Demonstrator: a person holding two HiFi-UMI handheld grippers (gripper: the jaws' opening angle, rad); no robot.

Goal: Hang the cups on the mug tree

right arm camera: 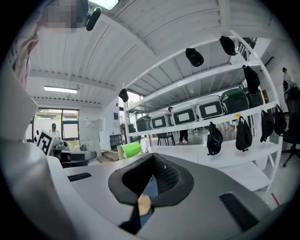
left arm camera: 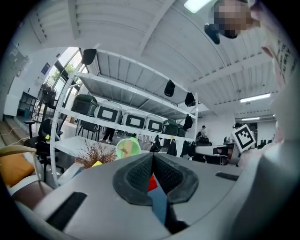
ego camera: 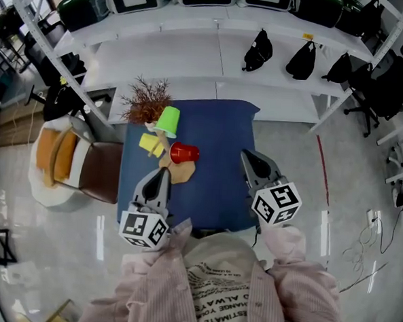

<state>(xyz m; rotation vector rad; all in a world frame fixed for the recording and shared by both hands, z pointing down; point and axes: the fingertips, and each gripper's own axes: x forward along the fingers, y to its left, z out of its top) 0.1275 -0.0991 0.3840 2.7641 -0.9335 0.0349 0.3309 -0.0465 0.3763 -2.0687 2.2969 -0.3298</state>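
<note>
On the blue table (ego camera: pixel 223 144), three cups are borne sideways on the wooden mug tree (ego camera: pixel 179 172). The green cup (ego camera: pixel 167 121) is set farthest, its long axis near to far, a round end turned near. The red cup (ego camera: pixel 184 152) is laid left to right, with the yellow cup (ego camera: pixel 150 144) at its left. The left gripper (ego camera: pixel 161 172) and right gripper (ego camera: pixel 247 155) are seen clenched and empty, nearer than the cups

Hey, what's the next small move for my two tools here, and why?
Probably just draw both back from the table. The left tool and right tool are shut and empty, and the green cup, yellow cup and red cup all seem to sit on the mug tree already.
</note>
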